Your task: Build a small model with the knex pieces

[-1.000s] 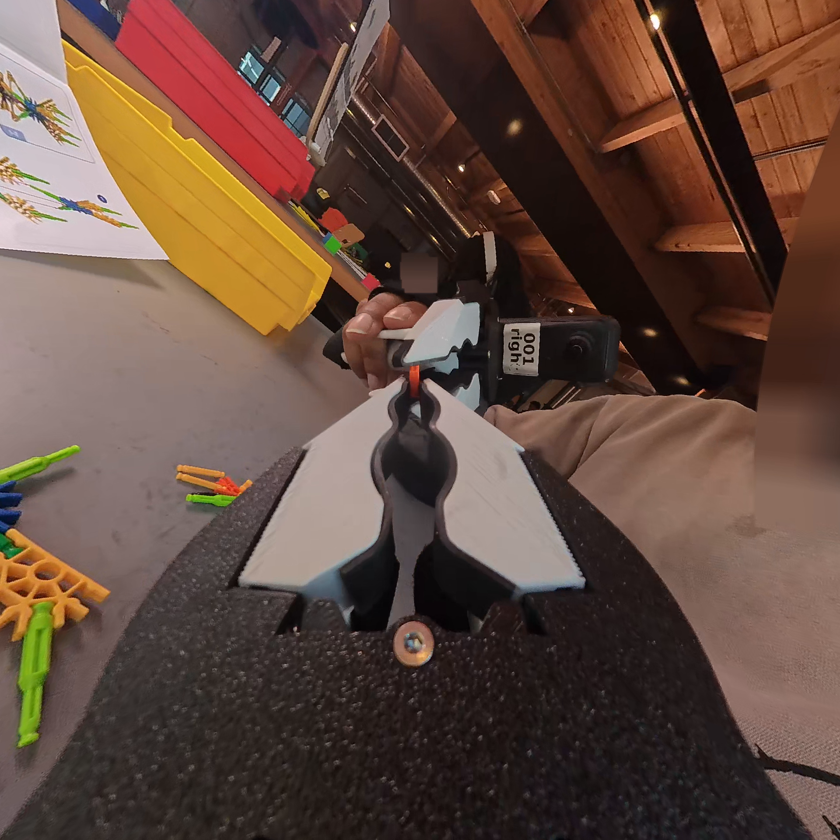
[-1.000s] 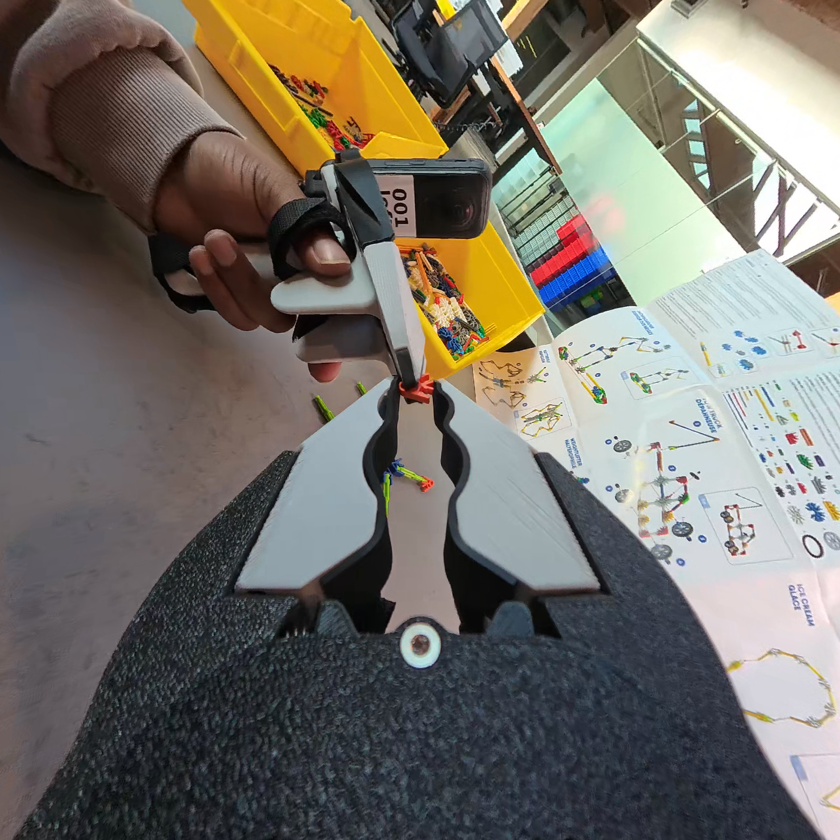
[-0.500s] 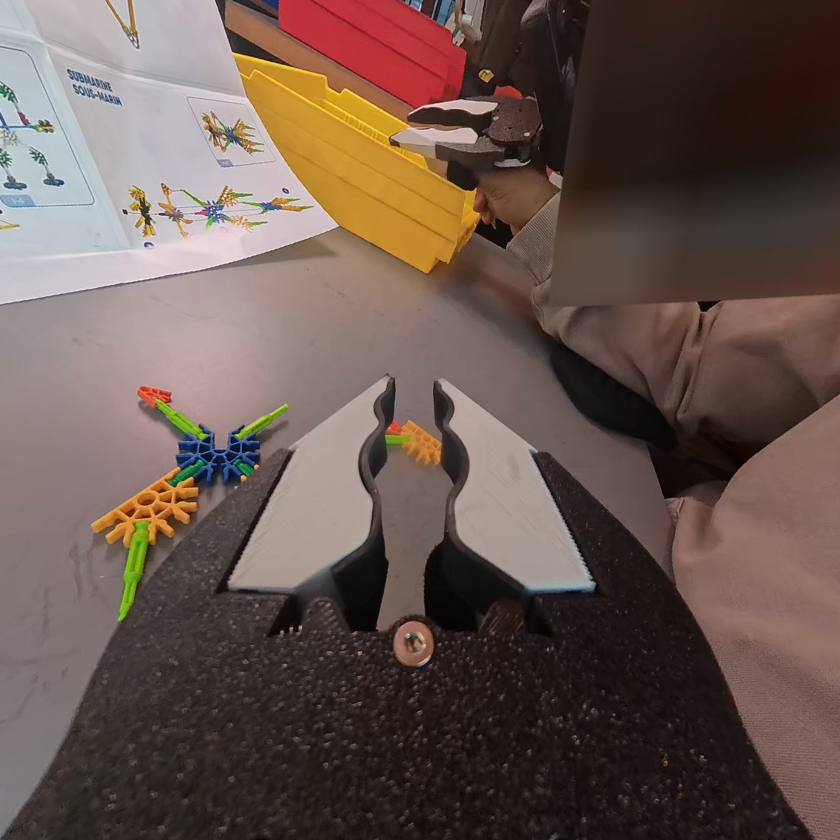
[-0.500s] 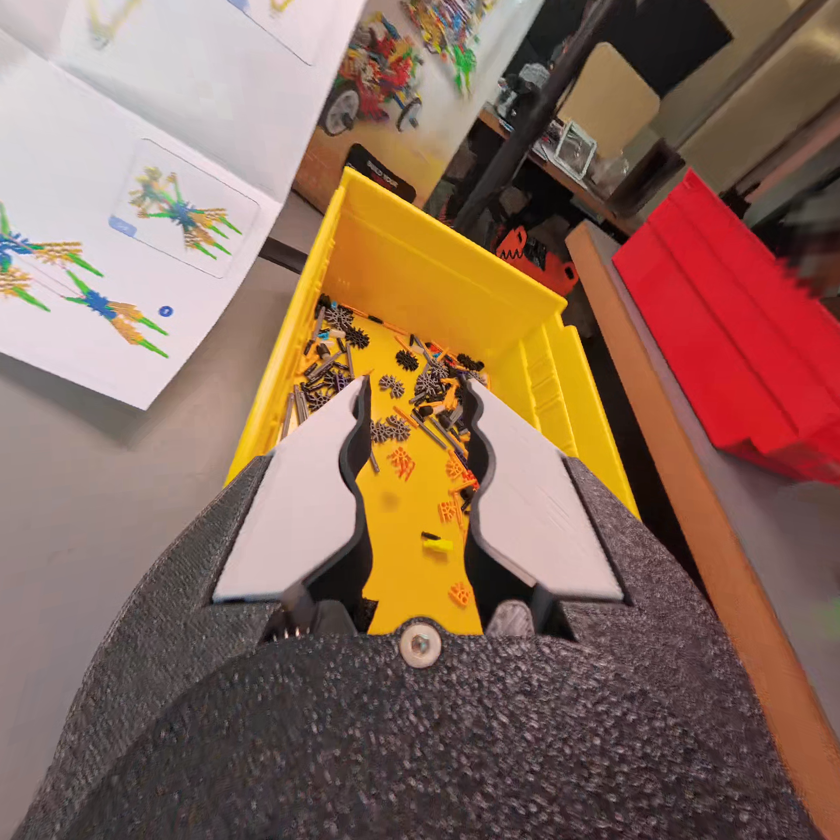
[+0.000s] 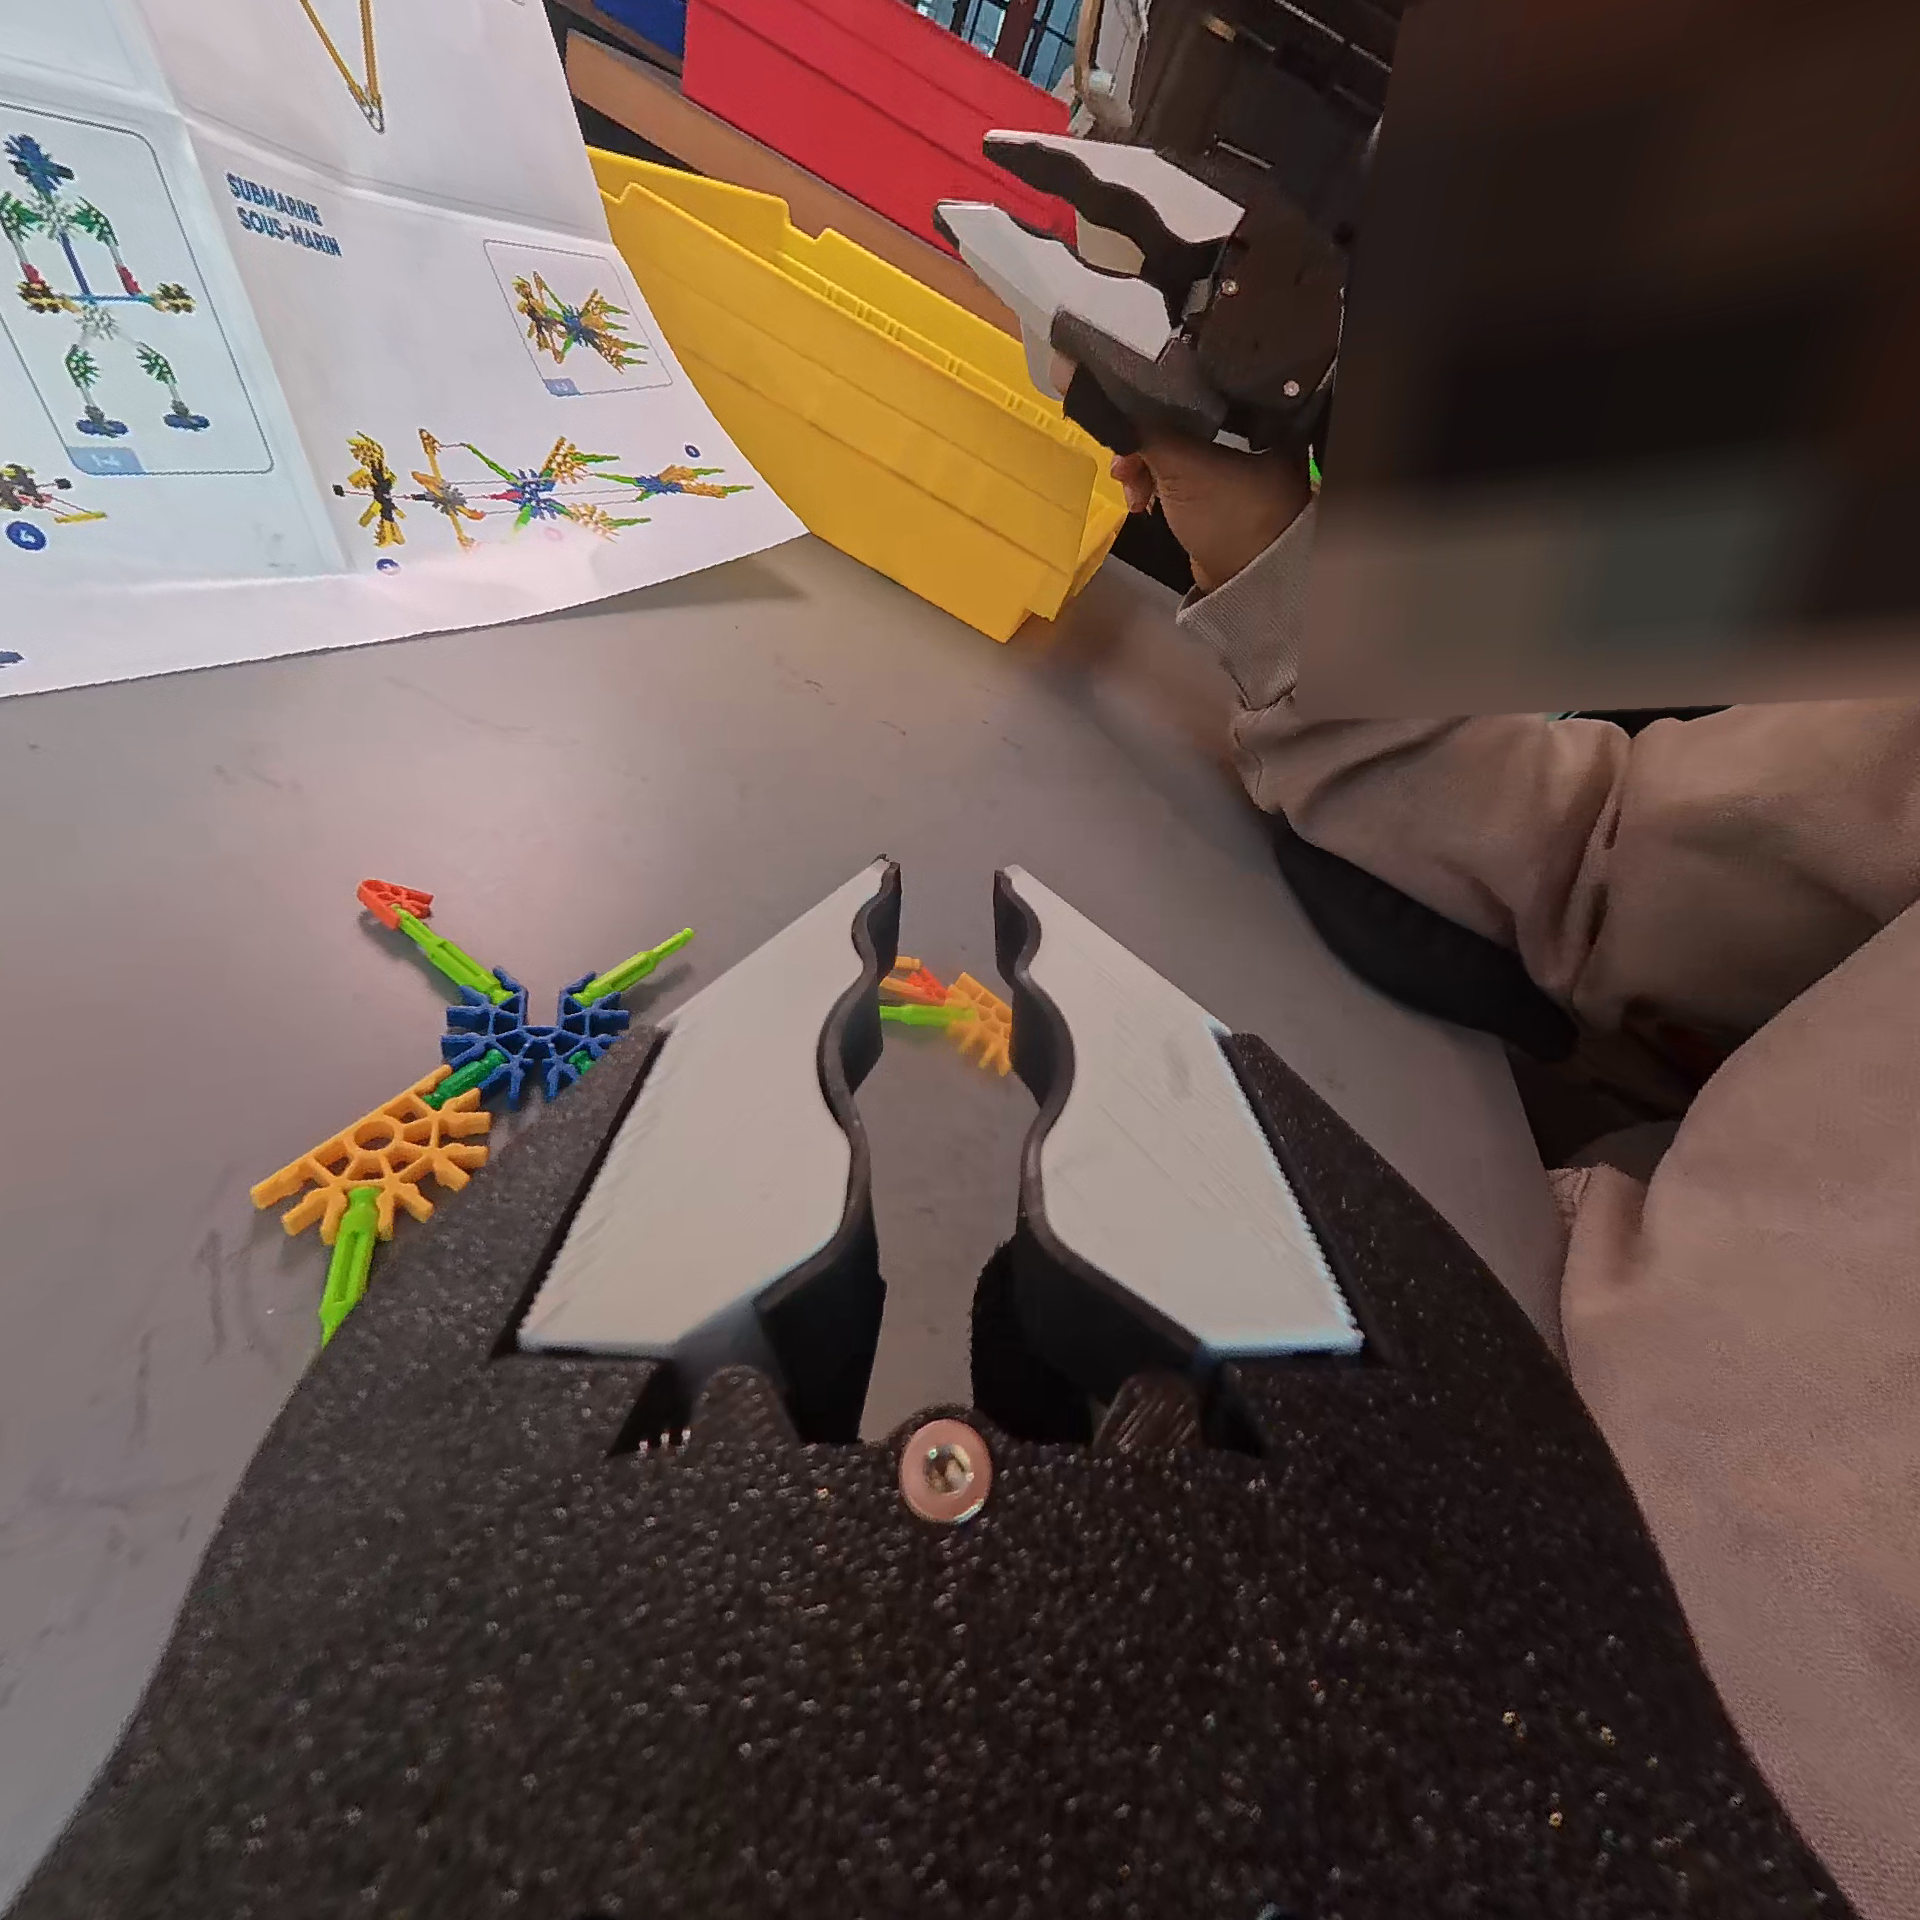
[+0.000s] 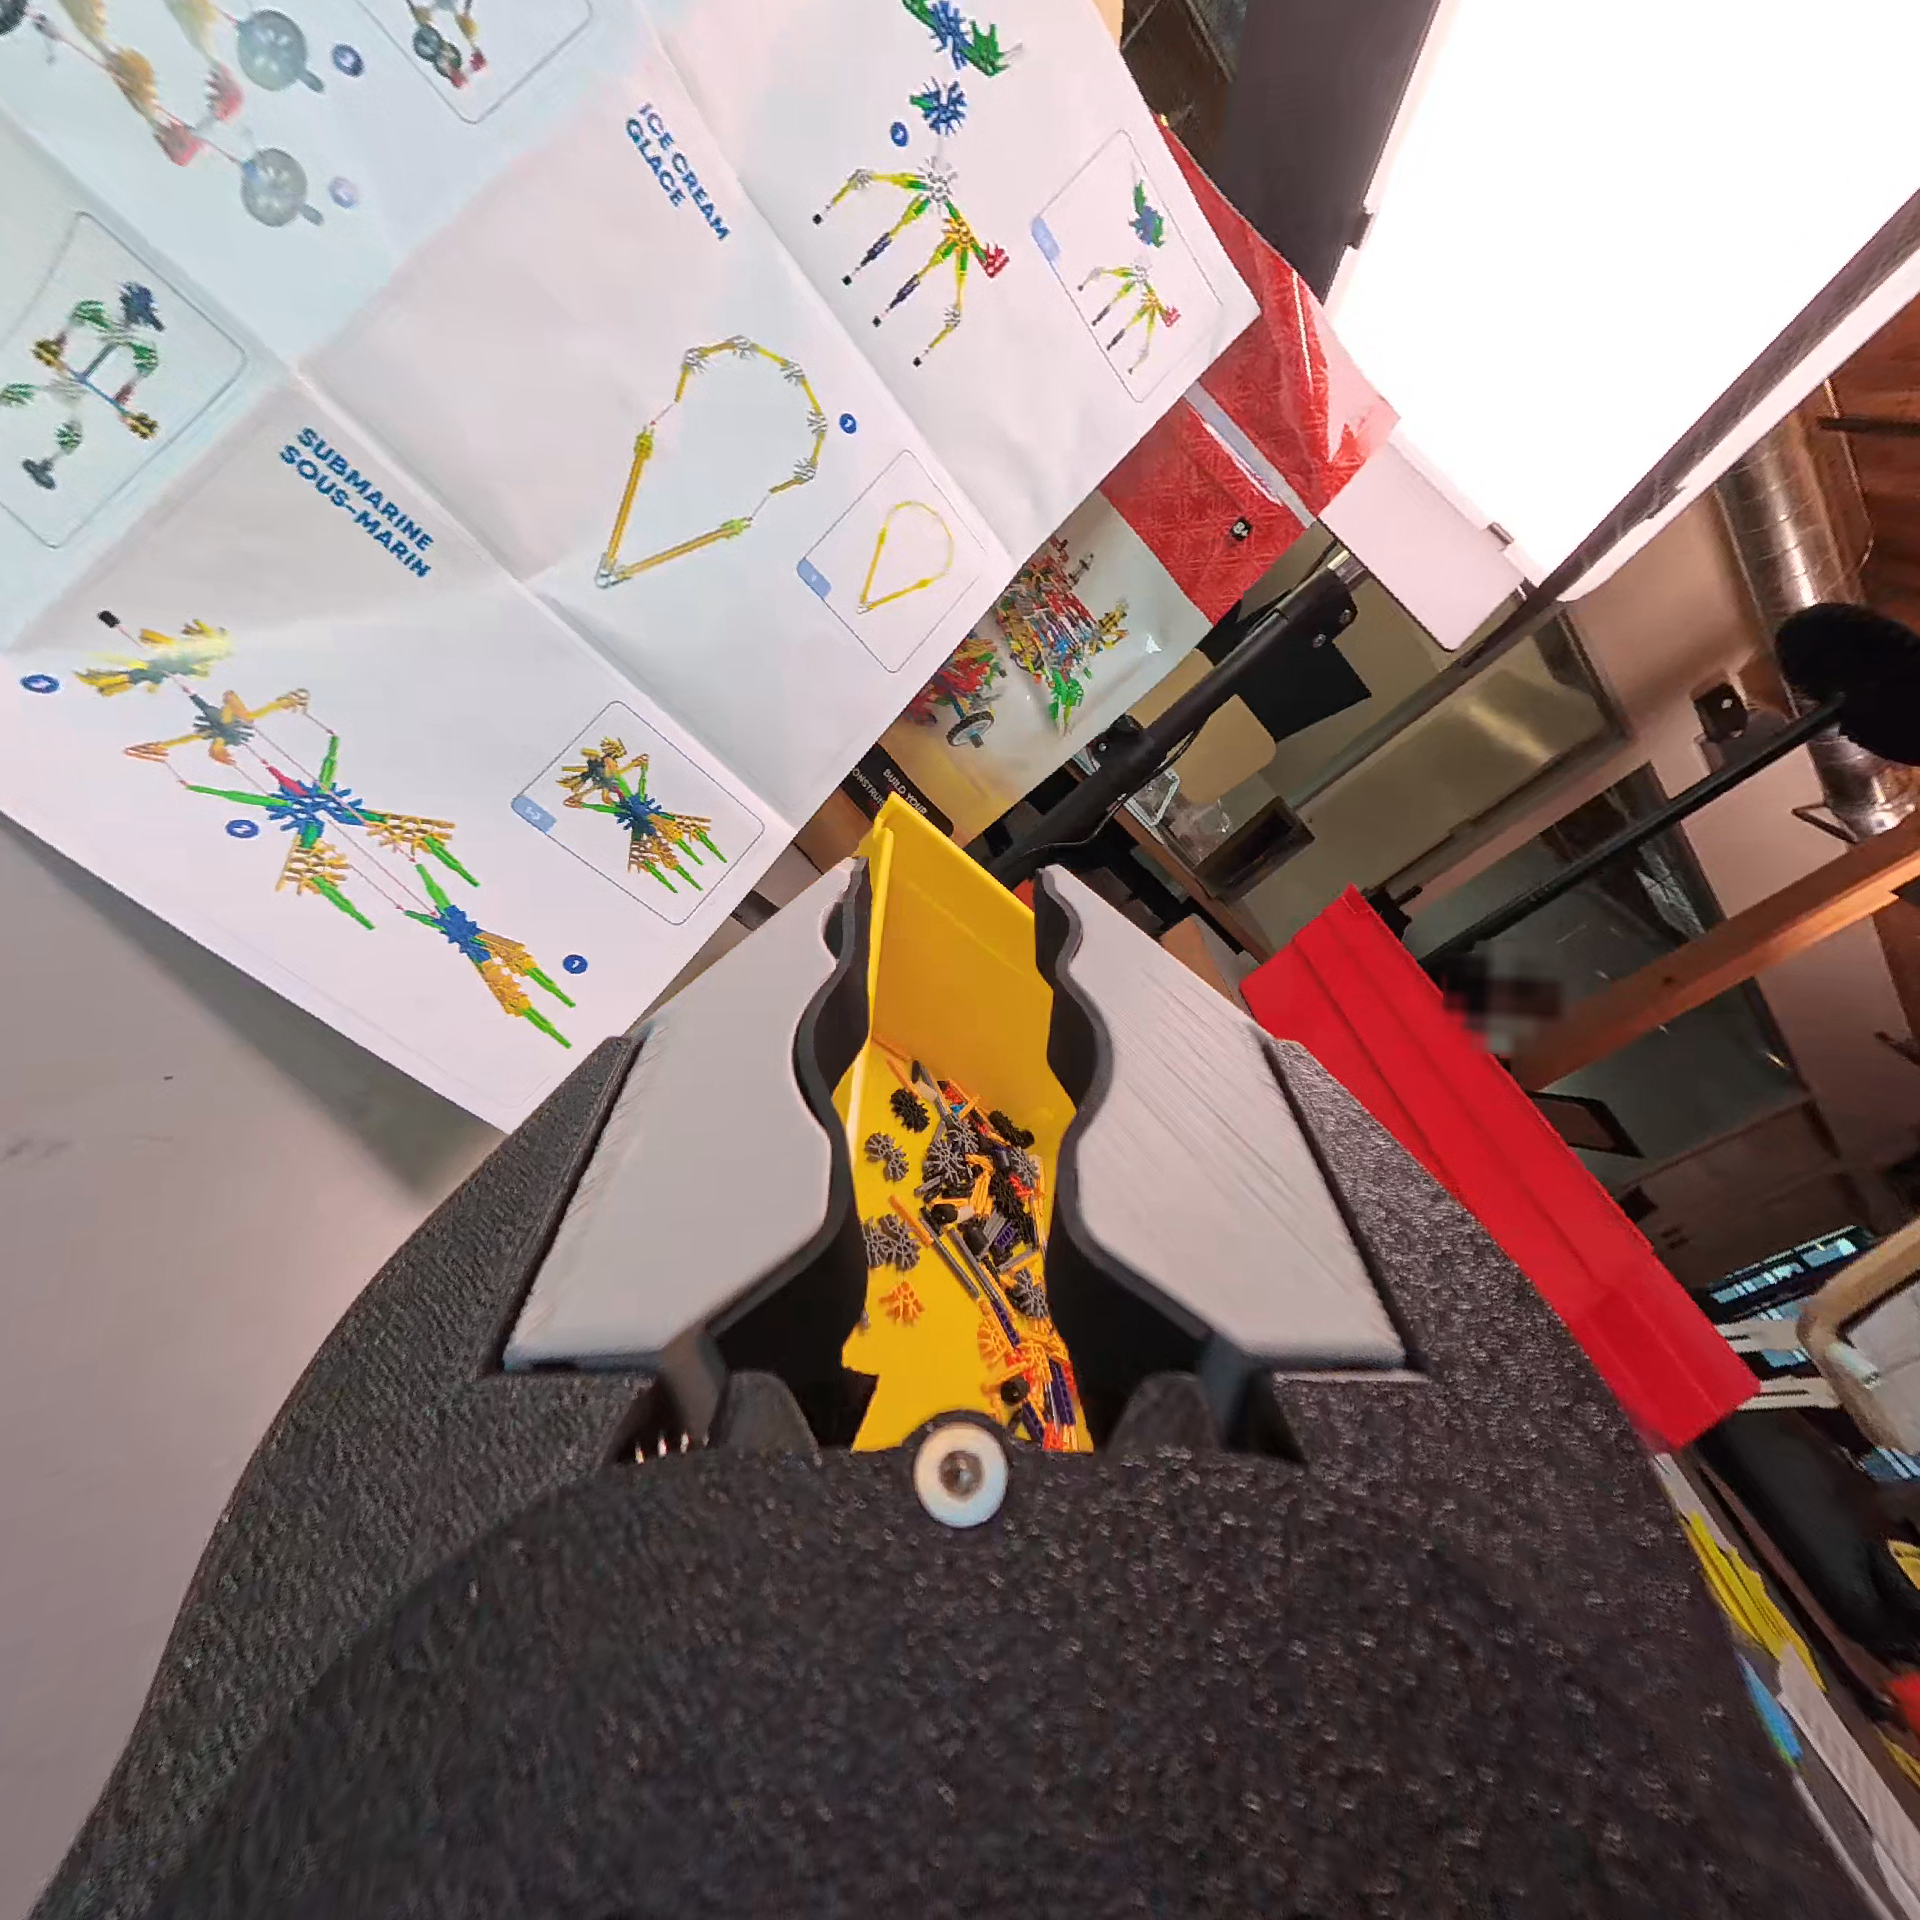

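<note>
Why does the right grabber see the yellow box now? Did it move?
Yes. The right gripper swung away from the left gripper and now points into the yellow bin, open and empty.

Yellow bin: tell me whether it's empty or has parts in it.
Not empty. The right wrist view shows the yellow bin with a loose pile of small parts, black, grey and orange, on its floor, between the open right gripper's fingers.

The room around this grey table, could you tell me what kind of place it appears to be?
Probably a workshop or maker space set up for toy-construction work. A yellow bin holds loose plastic connectors and rods, a fold-out instruction sheet lies open on the grey table, and red bins and shelving stand behind.
</note>
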Motion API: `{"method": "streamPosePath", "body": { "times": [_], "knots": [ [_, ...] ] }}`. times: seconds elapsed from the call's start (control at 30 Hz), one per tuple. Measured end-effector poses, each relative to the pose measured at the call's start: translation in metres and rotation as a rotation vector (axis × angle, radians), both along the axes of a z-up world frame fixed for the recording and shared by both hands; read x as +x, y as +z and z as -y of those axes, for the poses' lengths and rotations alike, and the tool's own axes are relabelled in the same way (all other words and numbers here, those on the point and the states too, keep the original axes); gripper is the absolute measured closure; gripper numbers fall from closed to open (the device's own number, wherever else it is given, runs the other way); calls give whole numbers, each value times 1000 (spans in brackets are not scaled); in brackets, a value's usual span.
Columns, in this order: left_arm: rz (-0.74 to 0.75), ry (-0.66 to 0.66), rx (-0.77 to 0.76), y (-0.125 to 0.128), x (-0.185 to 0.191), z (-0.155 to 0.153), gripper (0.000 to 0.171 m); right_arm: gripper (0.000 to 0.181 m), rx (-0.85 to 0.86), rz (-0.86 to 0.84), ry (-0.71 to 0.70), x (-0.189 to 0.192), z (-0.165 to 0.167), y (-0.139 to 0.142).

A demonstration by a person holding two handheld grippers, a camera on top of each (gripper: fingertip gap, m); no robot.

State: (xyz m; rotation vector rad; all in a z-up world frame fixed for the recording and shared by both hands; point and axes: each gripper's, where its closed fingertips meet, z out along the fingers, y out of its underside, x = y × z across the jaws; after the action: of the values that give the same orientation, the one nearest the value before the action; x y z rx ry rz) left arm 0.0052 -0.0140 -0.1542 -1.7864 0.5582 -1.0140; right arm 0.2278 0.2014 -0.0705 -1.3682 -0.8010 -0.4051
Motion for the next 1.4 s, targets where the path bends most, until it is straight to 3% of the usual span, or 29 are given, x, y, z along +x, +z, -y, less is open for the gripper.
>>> {"method": "streamPosePath", "body": {
  "times": [0.17, 0.33, 0.53, 0.7, 0.83, 0.97, 1.07, 1.17, 1.4],
  "knots": [
    [-10, -12, 19, 1, 4, -2, 152, 154, -18, 41, 49, -15, 4, -12],
    [-40, -25, 26, -2, 8, 1, 151, 154, 15, 36, 108, -36, 17, -5],
    [-61, -36, 29, -4, 12, 2, 151, 155, -76, 2, 329, -83, 46, -20],
    [-137, -13, 37, -12, 9, 5, 150, 148, -526, -130, 756, -153, 114, -60],
    [-187, 33, 42, -16, -1, 0, 150, 137, -849, -44, 943, -179, 170, -99],
    [-202, 45, 20, -21, -2, -2, 150, 132, -946, 168, 981, -184, 199, -137],
    [-229, 40, 26, -24, -1, 0, 150, 136, -988, 240, 970, -181, 209, -148],
    [-250, 33, 27, -26, 1, 1, 150, 157, -1013, 199, 853, -181, 194, -153],
    [-273, 20, 17, -30, 3, 3, 150, 158, -1136, 152, 750, -184, 196, -167]
  ]
}}
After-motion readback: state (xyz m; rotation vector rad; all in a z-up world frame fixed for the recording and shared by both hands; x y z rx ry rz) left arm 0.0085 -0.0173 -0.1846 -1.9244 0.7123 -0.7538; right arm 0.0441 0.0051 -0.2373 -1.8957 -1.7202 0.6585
